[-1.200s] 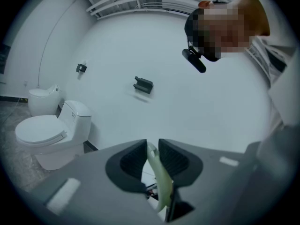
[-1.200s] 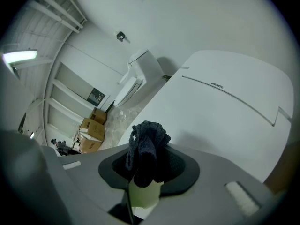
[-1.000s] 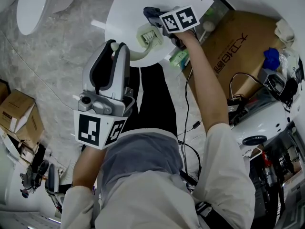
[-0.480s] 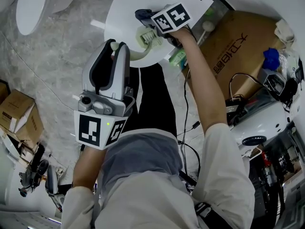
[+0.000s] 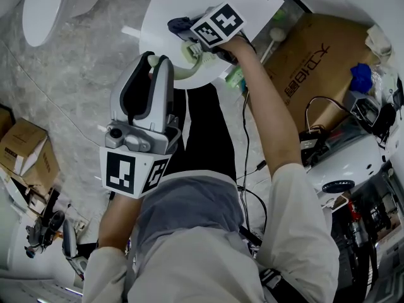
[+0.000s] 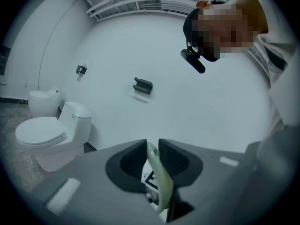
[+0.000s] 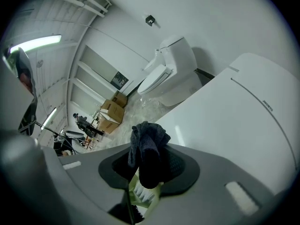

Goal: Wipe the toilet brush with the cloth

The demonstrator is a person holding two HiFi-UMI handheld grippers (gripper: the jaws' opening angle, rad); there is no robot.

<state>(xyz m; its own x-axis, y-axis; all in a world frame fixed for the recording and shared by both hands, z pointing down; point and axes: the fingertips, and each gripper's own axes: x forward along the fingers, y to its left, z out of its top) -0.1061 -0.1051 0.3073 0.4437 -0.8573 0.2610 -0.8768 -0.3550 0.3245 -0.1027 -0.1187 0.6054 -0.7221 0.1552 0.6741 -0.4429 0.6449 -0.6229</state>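
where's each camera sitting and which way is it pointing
Head view: on the person's head, facing steeply down at left gripper and right gripper over a white toilet lid; arms, torso show.
Left gripper view: on that gripper, facing up past jaws shut on the green brush handle; the person's head shows.
Right gripper view: on that gripper, facing across the lid, jaws shut on the dark cloth above the brush head; no body.
Shared: head and right gripper views show cloth and brush head.

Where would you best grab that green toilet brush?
Grip the toilet brush by its slim handle end, coming from the side opposite the bristles, as the left tongs do. The handle is narrow enough to pinch, and this leaves the head free for the cloth.
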